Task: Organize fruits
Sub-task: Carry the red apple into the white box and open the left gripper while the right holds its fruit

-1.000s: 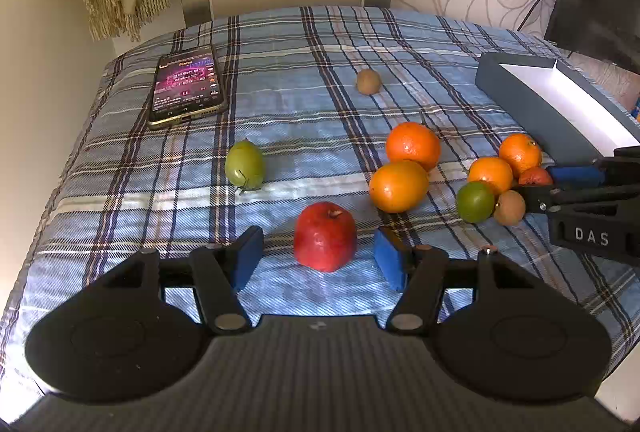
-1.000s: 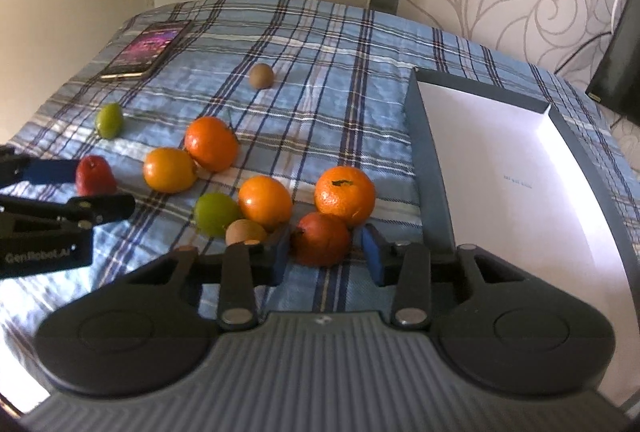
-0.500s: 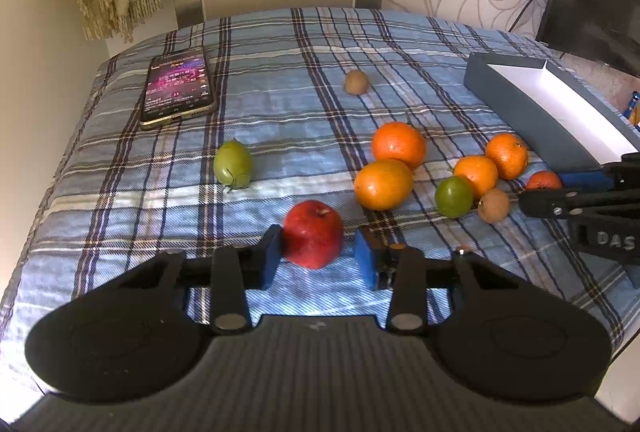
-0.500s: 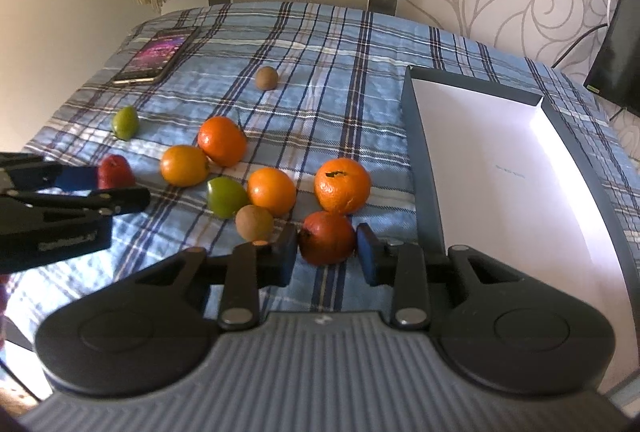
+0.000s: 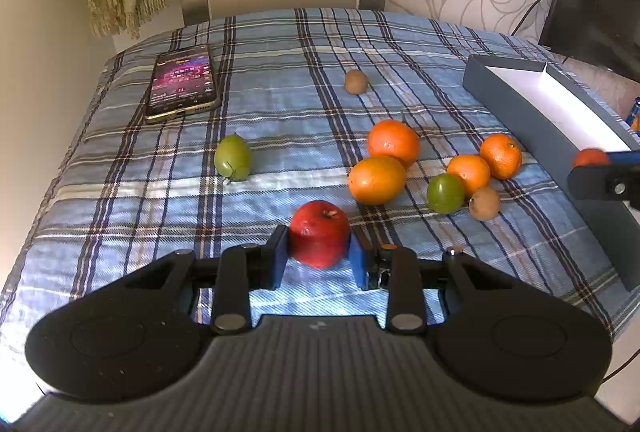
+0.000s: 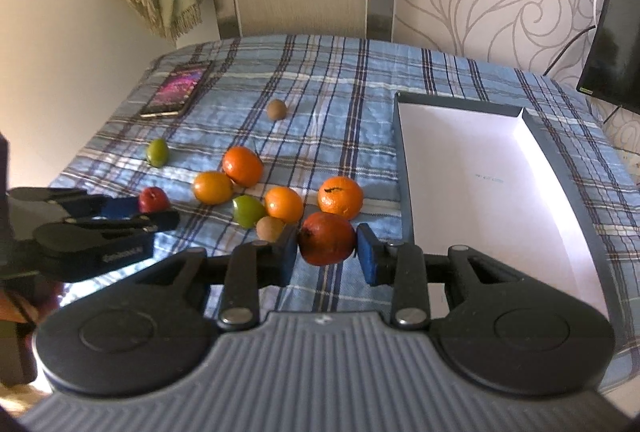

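left gripper (image 5: 319, 252): blue pads pressed on red apple (image 5: 319, 233), low over plaid cloth (image 5: 280, 112). right gripper (image 6: 327, 247): clamped on dark-red fruit (image 6: 326, 238), beside box (image 6: 404, 168); white interior visible in right view only.

My left gripper (image 5: 319, 259) went from wide open to clamped on the red apple (image 5: 319, 233). My right gripper (image 6: 327, 251) closed on the dark orange-red fruit (image 6: 327, 238) and lifted it.
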The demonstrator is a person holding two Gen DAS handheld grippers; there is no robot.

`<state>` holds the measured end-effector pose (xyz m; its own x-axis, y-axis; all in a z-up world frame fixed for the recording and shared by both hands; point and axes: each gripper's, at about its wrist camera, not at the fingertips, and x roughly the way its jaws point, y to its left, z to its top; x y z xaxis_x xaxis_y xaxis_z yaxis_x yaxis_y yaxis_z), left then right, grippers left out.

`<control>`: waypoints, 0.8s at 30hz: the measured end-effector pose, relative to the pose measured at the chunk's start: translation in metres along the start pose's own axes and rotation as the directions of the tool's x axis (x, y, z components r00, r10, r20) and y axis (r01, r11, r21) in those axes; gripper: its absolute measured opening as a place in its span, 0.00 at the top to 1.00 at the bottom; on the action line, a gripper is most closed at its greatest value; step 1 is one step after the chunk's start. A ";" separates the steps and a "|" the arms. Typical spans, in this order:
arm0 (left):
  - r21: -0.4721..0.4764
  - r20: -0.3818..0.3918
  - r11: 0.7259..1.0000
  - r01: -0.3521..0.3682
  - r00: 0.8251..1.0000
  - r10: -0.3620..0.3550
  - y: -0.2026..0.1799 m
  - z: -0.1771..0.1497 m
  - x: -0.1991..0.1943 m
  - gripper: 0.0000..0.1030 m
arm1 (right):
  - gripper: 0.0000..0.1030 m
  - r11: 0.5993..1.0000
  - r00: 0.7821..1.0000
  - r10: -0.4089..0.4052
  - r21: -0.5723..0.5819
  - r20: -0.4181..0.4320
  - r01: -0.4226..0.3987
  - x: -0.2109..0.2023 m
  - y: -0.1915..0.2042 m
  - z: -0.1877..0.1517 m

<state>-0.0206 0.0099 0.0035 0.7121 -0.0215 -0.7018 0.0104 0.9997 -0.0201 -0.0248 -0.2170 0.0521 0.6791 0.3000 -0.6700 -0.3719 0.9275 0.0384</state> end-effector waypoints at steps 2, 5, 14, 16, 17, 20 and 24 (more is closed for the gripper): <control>-0.003 0.000 1.000 -0.003 1.000 0.003 0.000 0.000 -0.002 0.64 | 0.66 1.000 1.000 0.011 -0.003 0.011 -0.011 -0.007 0.001 0.002; -0.015 0.006 1.000 -0.013 1.000 0.013 0.001 0.002 -0.005 0.64 | 0.66 0.999 0.999 0.030 -0.017 0.031 -0.029 -0.018 0.003 0.005; -0.042 0.032 0.998 -0.037 0.999 0.038 0.000 0.011 -0.015 0.64 | 0.66 0.997 0.997 0.061 -0.047 0.038 -0.059 -0.023 0.005 0.001; -0.043 0.038 0.998 -0.042 0.998 0.044 -0.001 0.014 -0.018 0.64 | 0.66 0.997 0.997 0.067 -0.041 0.037 -0.066 -0.023 0.003 0.000; -0.044 0.040 0.998 -0.044 0.998 0.046 -0.002 0.015 -0.019 0.64 | 0.66 0.997 0.997 0.072 -0.041 0.037 -0.070 -0.024 0.003 -0.001; -0.046 0.046 0.998 -0.050 0.998 0.052 -0.005 0.020 -0.022 0.64 | 0.66 0.995 0.995 0.089 -0.045 0.041 -0.088 -0.025 0.002 -0.002; -0.042 0.056 0.998 -0.052 0.997 0.054 -0.011 0.026 -0.026 0.64 | 0.66 0.994 0.993 0.099 -0.045 0.061 -0.096 -0.029 -0.002 -0.002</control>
<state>-0.0208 -0.0006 0.0403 0.7497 0.0328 -0.6610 -0.0557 0.9984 -0.0137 -0.0451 -0.2284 0.0700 0.6766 0.4031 -0.6163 -0.4634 0.8835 0.0691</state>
